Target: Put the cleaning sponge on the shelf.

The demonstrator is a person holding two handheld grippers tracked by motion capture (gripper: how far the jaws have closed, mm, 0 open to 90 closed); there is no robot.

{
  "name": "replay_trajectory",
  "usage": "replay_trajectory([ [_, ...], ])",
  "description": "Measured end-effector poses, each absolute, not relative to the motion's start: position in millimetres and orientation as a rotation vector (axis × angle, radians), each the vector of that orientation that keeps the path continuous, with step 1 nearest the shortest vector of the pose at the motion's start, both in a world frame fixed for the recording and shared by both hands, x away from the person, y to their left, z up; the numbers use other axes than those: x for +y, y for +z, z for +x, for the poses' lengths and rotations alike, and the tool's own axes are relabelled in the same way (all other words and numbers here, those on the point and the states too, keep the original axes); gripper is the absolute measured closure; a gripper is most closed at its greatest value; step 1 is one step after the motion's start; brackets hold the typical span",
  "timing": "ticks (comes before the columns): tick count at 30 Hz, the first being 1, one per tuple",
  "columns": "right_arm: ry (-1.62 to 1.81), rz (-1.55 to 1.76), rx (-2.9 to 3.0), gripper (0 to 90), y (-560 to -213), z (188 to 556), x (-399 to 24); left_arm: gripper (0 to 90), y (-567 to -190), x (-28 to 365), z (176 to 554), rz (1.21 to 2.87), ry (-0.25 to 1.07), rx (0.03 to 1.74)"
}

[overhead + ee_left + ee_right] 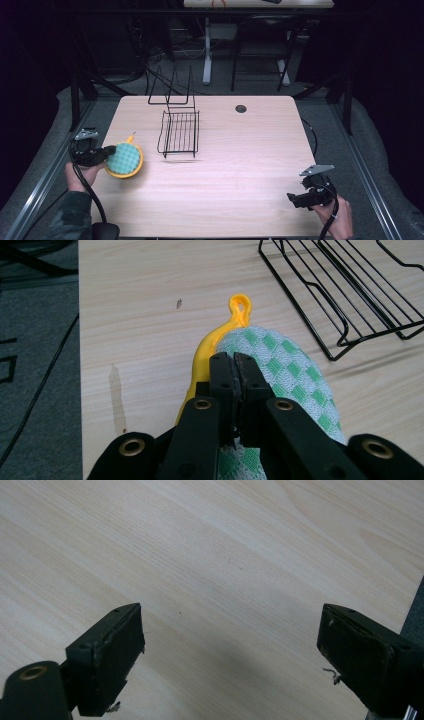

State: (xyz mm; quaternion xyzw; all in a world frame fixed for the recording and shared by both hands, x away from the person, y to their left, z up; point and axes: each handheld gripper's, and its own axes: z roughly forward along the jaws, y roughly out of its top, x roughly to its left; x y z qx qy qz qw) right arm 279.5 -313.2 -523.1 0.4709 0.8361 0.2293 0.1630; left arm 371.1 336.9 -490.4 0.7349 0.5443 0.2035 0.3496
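Note:
A round pot holder [124, 159], green-and-white checked with a yellow rim and a yellow hanging loop [240, 304], is at the table's left side. My left gripper [107, 153] is shut on its near edge, and it sits tilted, with a shadow beneath. In the left gripper view the black jaws are pressed together at my left gripper [234, 360] on the checked cloth [295, 370]. My right gripper [292, 198] rests at the front right corner. In its own view the right gripper [230, 630] stands wide open over bare wood, holding nothing.
A black wire rack [179, 132] stands in the middle back of the wooden table [240, 165]; part of that rack [345, 295] lies just right of the pot holder. A cable hole [241, 108] sits near the far edge. Grey floor and cables [35, 390] border the left edge.

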Motion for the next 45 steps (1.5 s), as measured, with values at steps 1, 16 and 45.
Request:
replay_trajectory([
  [1, 0.653, 1.343, 2.386, 10.8, -523.2, 279.5, -313.1, 88.2, -489.9, 336.6, 370.9, 1.905, 0.530, 1.408],
  [16, 0.652, 1.349, 2.386, 10.9, -523.7, 279.9, -312.9, 88.1, -476.5, 332.3, 369.1, 1.881, 0.553, 1.371],
  [45, 0.642, 1.342, 2.391, 10.6, -524.7, 280.6, -312.0, 88.1, -459.1, 323.7, 374.6, 1.841, 0.567, 1.313],
])
